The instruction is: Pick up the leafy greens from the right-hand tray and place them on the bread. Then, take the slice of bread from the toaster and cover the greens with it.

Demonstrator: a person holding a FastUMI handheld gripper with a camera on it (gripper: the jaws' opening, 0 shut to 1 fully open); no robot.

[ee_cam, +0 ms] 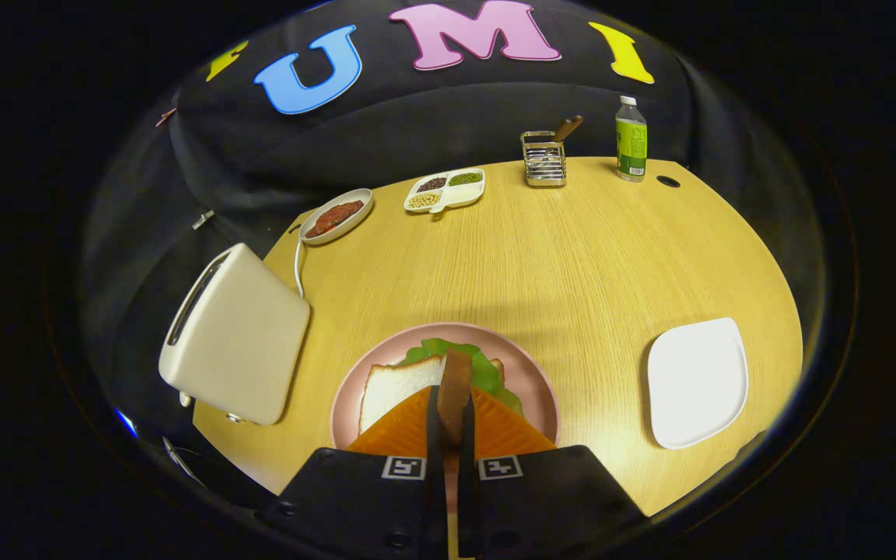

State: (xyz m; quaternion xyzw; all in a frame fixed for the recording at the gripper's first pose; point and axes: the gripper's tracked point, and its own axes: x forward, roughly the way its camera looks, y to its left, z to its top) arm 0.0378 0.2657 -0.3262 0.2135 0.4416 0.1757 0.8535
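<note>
Holding a slice of bread (454,393) on edge, we see the gripper (452,404) closed on it, both orange fingers (397,432) pressing its faces, the brown crust sticking up between them. It sits right above the pink plate (351,397). On that plate lies another bread slice (397,385), white, with the leafy greens (479,365) on top of it, spreading out beyond the fingertips. The held slice is not yet flat on the greens. We can't tell if its lower edge touches them.

The toaster (234,334) stands left of the plate, near it, its cord running back across the wooden table (572,257). The white tray (697,381) sits well to the right of the plate, bare. Farther back we note an oval dish (337,215) with something reddish, a divided tray (445,189) of beans, a wire holder (544,159) with a wooden handle in it, and a bottle (631,138).
</note>
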